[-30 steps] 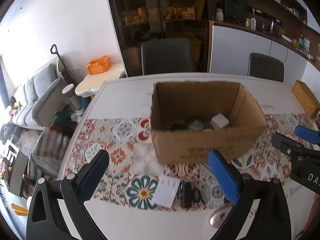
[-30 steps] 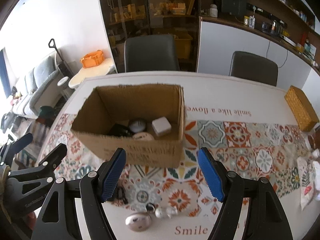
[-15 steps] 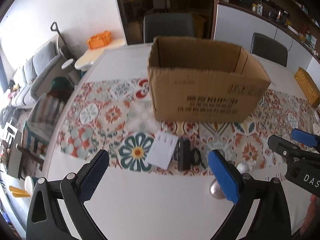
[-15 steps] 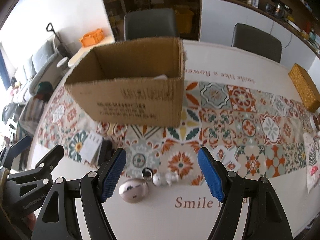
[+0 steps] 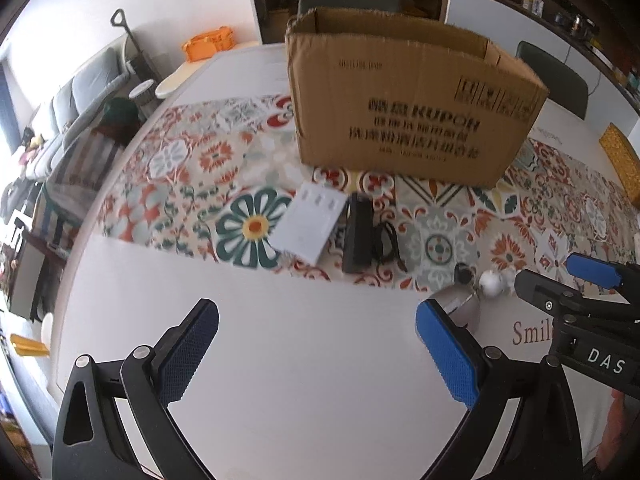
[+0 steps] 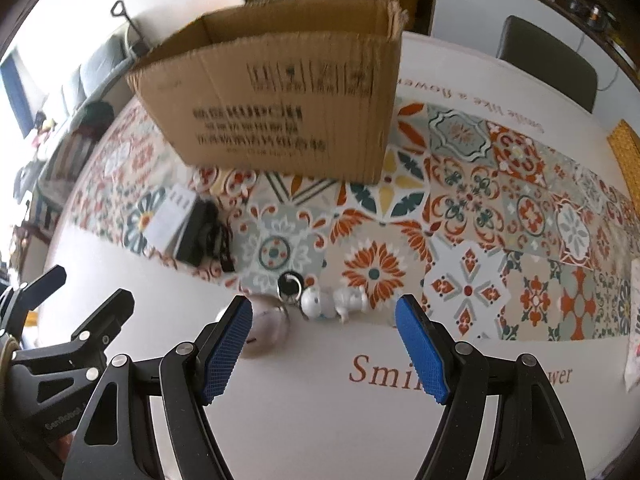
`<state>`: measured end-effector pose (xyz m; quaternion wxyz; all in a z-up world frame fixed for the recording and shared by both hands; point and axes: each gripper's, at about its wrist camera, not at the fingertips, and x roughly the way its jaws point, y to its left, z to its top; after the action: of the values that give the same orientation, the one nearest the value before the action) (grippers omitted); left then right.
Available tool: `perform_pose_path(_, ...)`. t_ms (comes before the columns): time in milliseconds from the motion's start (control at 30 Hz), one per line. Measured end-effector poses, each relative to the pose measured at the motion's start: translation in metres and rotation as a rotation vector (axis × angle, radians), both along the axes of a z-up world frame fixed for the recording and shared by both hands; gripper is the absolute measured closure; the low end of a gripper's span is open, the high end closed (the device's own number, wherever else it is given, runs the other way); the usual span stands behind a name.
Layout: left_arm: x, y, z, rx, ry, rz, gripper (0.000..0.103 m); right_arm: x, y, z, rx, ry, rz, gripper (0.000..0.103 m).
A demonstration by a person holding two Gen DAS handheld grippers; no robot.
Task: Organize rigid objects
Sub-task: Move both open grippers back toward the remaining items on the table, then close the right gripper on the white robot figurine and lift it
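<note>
Cardboard box [image 5: 404,120]: plain brown, black printed lettering on the near side.
Table [image 5: 304,360]: white, reddish-brown script wording.
Table runner [image 6: 500,216]: tile pattern of orange, teal, grey-green and yellow flowers and medallions.
Flat card [image 5: 310,227]: white with small grey marks.
Adapter [image 5: 357,238]: black, with black coiled cord.
Egg-shaped case [image 6: 266,326]: pale metallic pinkish-grey.
Small figurine [image 6: 332,302]: white and silver.
Round key fob [image 6: 289,285]: black with metal ring.
Left gripper [image 5: 316,352]: black frame, blue textured pads.
Right gripper [image 6: 324,344]: black frame, blue textured pads.
Woven box [image 5: 622,158]: yellow-tan.
</note>
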<state>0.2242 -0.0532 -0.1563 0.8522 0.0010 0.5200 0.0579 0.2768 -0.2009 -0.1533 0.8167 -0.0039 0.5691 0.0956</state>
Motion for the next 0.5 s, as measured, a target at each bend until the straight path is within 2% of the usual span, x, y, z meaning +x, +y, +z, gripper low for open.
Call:
perform_pose_path(267,-0.007,-0.016,-0.021,0.017,0.02,0.049,0.002,0.005,-0.008,-0.032,0.011,0.027,0.065,0.03)
perform_pose_path(500,-0.012,-0.021,-0.028,0.035,0.019,0.08,0.002,0.012,-0.01,-0.054,0.017,0.037,0.094,0.031)
